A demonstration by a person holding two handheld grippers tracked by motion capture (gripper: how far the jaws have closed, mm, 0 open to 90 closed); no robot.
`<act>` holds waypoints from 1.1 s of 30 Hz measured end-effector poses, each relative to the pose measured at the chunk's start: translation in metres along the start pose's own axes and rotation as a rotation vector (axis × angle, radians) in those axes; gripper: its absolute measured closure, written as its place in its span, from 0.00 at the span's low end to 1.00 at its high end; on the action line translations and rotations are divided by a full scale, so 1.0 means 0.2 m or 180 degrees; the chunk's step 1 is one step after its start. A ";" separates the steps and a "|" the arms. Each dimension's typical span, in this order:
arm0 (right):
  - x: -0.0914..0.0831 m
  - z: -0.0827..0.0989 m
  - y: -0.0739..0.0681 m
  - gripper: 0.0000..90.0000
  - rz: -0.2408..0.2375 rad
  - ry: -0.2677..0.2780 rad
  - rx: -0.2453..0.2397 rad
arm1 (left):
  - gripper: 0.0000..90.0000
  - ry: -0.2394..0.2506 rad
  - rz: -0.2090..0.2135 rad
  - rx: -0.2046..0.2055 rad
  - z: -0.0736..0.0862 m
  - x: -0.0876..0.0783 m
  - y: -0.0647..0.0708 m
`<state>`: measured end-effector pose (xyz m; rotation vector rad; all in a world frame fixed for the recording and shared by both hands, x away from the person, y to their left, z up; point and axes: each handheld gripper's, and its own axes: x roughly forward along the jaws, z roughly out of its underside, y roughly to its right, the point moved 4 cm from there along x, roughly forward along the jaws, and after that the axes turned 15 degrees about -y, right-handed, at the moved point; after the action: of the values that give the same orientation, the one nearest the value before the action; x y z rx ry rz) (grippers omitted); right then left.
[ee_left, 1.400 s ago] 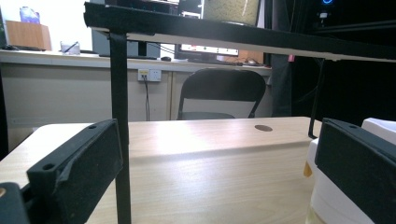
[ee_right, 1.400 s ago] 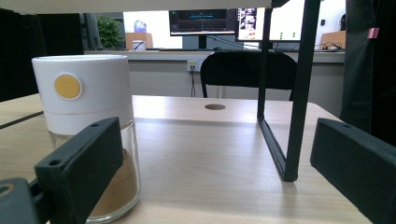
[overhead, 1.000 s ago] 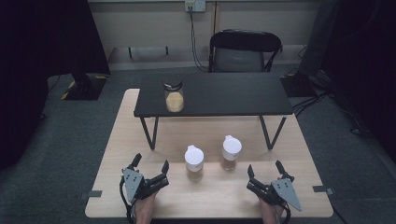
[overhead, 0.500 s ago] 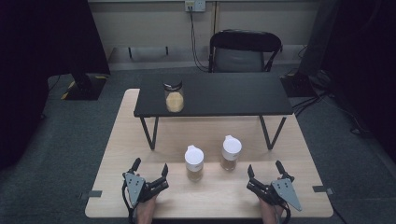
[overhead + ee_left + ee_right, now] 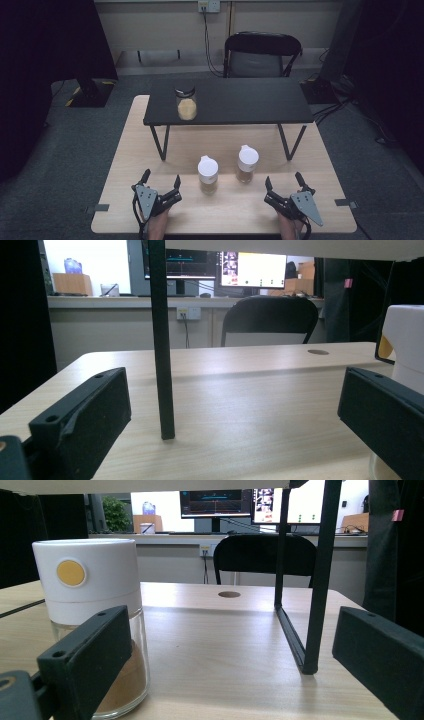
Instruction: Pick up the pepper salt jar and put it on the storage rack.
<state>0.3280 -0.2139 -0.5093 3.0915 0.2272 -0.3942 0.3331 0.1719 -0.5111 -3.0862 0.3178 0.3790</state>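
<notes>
I'm holding left gripper [image 5: 161, 183] at 7 o'clock, jaws wide, empty | right gripper [image 5: 283, 183] at 5 o'clock, jaws wide, empty | two shakers [image 5: 208, 174] [image 5: 247, 163] standing between, table [image 5: 240, 210] centre.

Two white-capped shakers upright on the wooden table

The left shaker [image 5: 208, 174] stands slightly nearer; the right shaker [image 5: 247, 163] stands just beside it, a little farther, apart from it. Each has a clear glass body holding brown powder; the right one's cap bears a yellow dot.
</notes>
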 end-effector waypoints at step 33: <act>-0.05 -0.08 0.00 0.00 -0.0047 -0.0075 0.0092 | 0.00 -0.0039 -0.0105 -0.0005 0.00 0.01 0.00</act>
<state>0.3227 -0.2146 -0.4920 3.1133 0.2461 -0.4378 0.3344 0.1719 -0.5113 -3.0851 0.2663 0.3971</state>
